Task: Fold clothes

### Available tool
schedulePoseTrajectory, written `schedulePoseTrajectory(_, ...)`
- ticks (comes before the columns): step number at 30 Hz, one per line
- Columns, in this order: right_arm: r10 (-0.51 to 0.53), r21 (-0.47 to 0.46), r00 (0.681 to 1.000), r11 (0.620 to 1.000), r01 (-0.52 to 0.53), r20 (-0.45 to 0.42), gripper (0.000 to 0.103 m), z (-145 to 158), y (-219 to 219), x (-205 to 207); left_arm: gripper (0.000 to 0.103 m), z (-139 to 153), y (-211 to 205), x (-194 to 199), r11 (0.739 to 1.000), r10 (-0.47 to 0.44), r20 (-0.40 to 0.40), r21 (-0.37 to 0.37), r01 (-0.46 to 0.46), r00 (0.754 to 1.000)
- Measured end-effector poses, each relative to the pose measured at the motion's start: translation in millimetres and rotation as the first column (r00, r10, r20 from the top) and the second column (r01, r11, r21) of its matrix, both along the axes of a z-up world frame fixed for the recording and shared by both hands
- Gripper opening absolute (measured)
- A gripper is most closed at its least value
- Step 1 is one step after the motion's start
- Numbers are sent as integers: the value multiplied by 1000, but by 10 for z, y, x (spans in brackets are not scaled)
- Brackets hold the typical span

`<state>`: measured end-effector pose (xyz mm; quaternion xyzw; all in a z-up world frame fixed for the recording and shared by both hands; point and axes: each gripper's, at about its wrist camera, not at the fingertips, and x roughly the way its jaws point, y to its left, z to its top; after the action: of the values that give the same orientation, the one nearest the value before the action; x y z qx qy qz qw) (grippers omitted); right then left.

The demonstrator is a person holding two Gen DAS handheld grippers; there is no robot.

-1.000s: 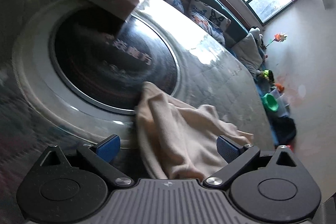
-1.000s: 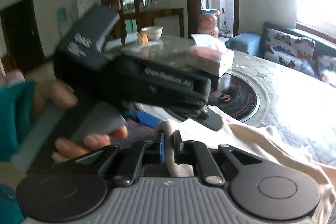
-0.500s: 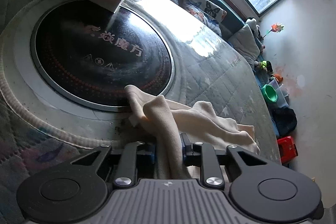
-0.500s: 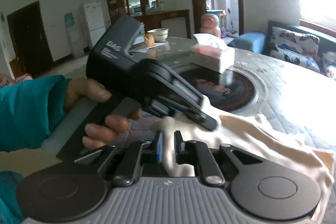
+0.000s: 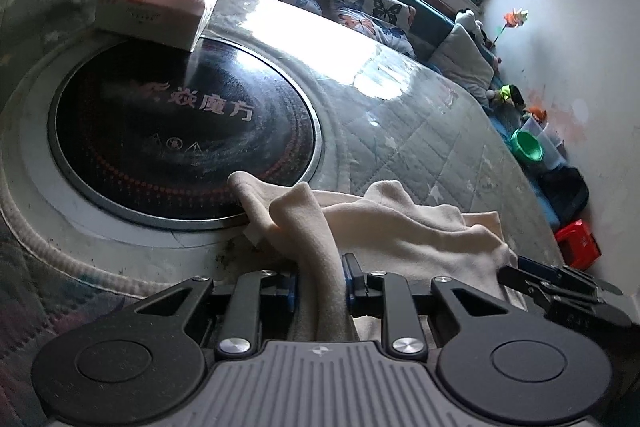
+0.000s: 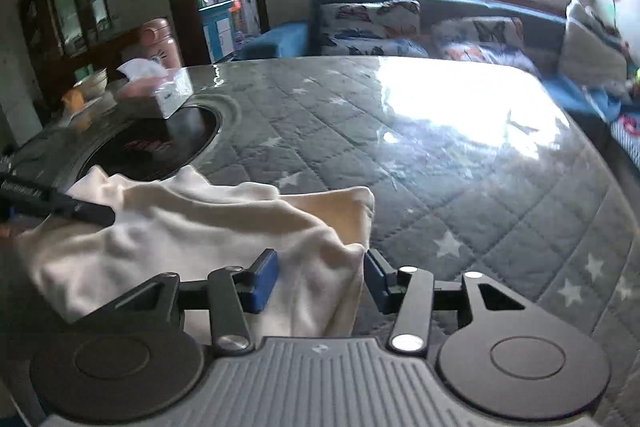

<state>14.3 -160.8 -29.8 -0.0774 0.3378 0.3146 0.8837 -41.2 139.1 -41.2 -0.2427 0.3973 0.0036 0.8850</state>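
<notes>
While the left hand-held gripper (image 5: pixel 320 285) pinches the cream garment (image 5: pixel 400 223), the right hand-held gripper (image 6: pixel 321 281) straddles it, unclosed.

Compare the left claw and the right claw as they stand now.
The left claw is shut on a bunched fold of the cream garment; the right claw is open, with the garment's edge lying loose between its pads. The left claw faces the black round hob; the right claw faces the quilted table cover. Both have blue pads.
</notes>
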Motion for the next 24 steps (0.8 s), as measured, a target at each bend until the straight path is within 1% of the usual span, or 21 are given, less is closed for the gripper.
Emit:
schedulePoseTrajectory(4, -12, 22, 1000, 1000, 12, -20, 54, -50, -5, 57, 24, 8, -27, 4, 1000, -9, -2, 23, 9, 1000)
schedulePoseTrajectory(5, -14, 27, 1000, 1000, 15, -25, 49, -62, -6, 72, 24, 9, -38, 3, 999, -14, 1, 33, 14, 1000)
schedulePoseTrajectory(6, -17, 33, 999, 999, 18, -30, 39, -75, -7, 86, 24, 9, -48, 2, 999, -19, 3, 41, 19, 1000)
schedulePoseTrajectory(8, -23, 43, 999, 999, 25, -39, 24, -100, -10, 115, 24, 7, -54, -3, 998, -26, 7, 49, 25, 1000)
schedulePoseTrajectory(11, -31, 60, 998, 998, 34, -54, 18, -137, -14, 158, 24, 5, -50, -18, 998, -29, 15, 50, 29, 999)
schedulePoseTrajectory(13, -35, 66, 998, 997, 39, -57, 16, -142, -17, 161, 24, 8, -58, -20, 998, -35, 18, 61, 33, 999)
schedulePoseTrajectory(20, -13, 90, 1000, 996, 14, -8, 15, 38, -49, -30, 23, 20, -76, 21, 995, -38, 11, 92, 36, 999)
schedulePoseTrajectory(24, -12, 123, 1000, 992, 9, 23, 14, 144, -73, -111, 22, 13, -82, 25, 993, -39, 12, 113, 37, 999)
